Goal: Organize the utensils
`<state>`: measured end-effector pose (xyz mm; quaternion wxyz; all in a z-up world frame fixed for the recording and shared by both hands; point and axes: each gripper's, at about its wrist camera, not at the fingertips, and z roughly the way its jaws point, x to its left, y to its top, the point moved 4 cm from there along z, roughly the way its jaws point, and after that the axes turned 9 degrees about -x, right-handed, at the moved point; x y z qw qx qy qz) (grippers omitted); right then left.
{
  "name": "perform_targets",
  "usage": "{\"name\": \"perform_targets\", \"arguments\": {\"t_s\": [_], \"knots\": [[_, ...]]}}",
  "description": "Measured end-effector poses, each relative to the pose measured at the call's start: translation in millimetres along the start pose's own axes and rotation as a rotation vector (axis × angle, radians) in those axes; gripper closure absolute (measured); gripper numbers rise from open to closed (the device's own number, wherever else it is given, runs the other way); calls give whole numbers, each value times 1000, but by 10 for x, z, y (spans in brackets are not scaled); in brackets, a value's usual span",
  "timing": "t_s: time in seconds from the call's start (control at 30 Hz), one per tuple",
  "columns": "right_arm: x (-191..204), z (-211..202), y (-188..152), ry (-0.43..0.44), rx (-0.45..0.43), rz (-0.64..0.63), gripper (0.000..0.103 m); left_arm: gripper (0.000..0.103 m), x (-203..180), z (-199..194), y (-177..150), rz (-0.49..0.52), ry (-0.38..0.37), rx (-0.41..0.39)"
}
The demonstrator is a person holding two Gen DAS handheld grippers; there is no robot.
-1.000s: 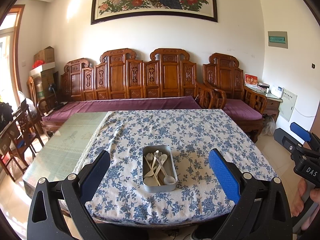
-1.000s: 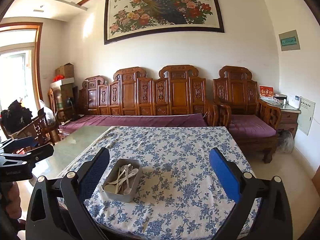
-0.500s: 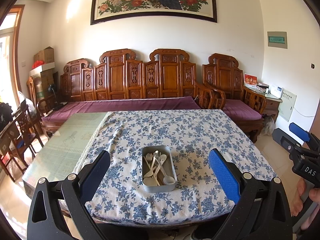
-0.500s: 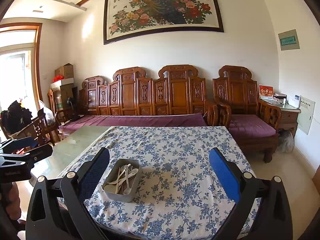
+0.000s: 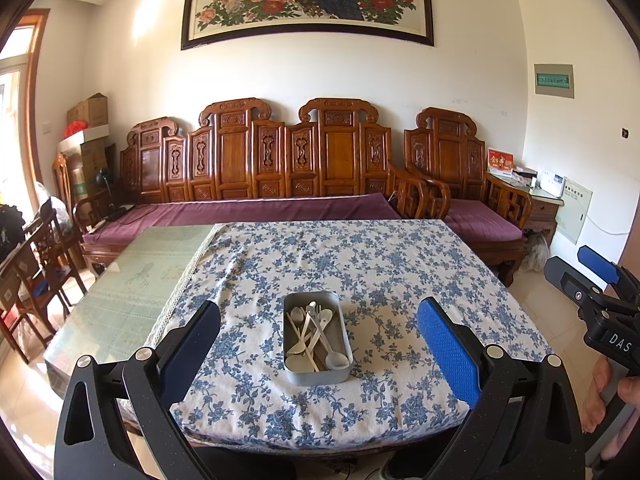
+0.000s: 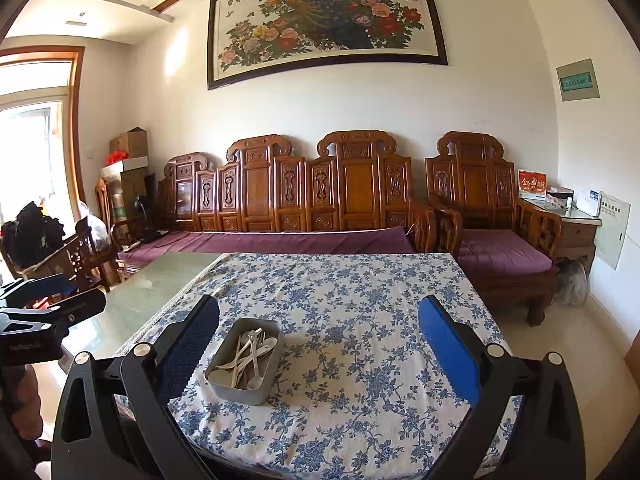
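Living room; carved bench (image 5: 280, 168) along the upper frame, table (image 5: 132, 280) with floral cloth (image 5: 360, 264) filling the lower half. At left of the left-wrist view my left claw (image 5: 318, 350) hangs wide, holding nothing, short of the table's near edge. Lower centre: metal tin (image 5: 318, 374) on the cloth, spoons (image 5: 320, 336) heaped crosswise inside, some pale, some metal. My right claw (image 6: 318, 350) also wide and bare, tin at its lower left. Tin holding all the spoons fits either sorted-in or awaiting sorting. Risks: crossed handles may drag neighbours out; the light tin may slide or the cloth bunch under a sideways push.
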<state>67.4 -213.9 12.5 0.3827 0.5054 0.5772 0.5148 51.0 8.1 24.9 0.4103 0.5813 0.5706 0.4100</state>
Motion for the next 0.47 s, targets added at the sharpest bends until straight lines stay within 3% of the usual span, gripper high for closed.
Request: {"name": "perform_targets", "arguments": {"t_s": [0.47], "knots": [[-5,0,0,0,-1,1,3,8,-25,-2,8,-1,-4,0]]}}
